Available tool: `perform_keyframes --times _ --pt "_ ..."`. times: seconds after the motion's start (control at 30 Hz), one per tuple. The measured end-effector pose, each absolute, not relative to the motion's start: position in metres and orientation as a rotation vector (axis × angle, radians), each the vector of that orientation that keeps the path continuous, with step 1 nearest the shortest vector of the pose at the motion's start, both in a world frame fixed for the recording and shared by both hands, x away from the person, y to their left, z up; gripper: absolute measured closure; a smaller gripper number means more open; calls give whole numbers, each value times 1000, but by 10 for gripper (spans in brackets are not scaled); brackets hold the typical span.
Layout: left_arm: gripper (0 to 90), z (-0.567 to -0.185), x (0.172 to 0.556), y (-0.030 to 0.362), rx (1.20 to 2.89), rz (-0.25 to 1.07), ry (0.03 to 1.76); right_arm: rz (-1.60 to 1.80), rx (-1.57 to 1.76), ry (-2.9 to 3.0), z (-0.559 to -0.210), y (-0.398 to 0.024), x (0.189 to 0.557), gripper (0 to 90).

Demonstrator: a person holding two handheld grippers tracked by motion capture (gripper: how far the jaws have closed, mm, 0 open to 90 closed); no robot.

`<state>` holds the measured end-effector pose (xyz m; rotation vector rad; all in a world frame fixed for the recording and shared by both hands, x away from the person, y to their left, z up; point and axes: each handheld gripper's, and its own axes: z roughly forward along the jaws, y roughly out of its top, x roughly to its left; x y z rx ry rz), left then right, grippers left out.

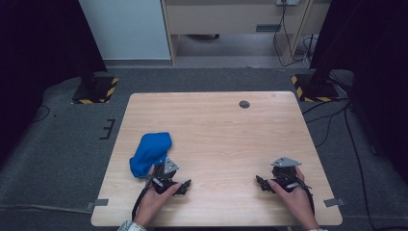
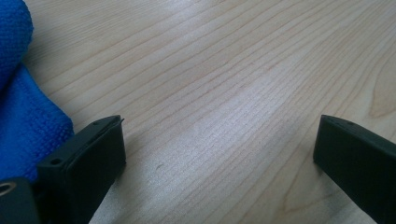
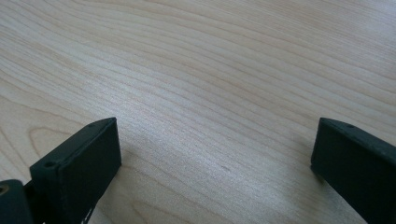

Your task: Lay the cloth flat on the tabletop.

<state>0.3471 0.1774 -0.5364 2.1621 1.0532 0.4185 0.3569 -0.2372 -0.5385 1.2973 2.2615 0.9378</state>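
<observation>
Blue cloth point(image 2: 21, 100) cropped, beside left claw point(image 2: 217, 140)

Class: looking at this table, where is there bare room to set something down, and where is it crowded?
Bare wood runs between the left hand-held gripper and right hand-held gripper, and across the table's far half up to the dark round cap. It is crowded at the blue cloth beside the left one.

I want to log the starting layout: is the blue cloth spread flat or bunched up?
Bunched up. The blue cloth sits as a rounded, lumpy heap on the table, beside the left gripper, not laid out flat.
</observation>
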Motion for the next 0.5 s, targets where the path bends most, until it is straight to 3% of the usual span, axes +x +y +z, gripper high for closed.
perform_keyframes --times 0.37,0.5 --pt "48 -521 346 191 2074 437 1067 939 1298 2257 -539 -237 357 16" --pt "51 -510 344 204 2019 509 1065 938 1298 2257 -539 -237 357 16"
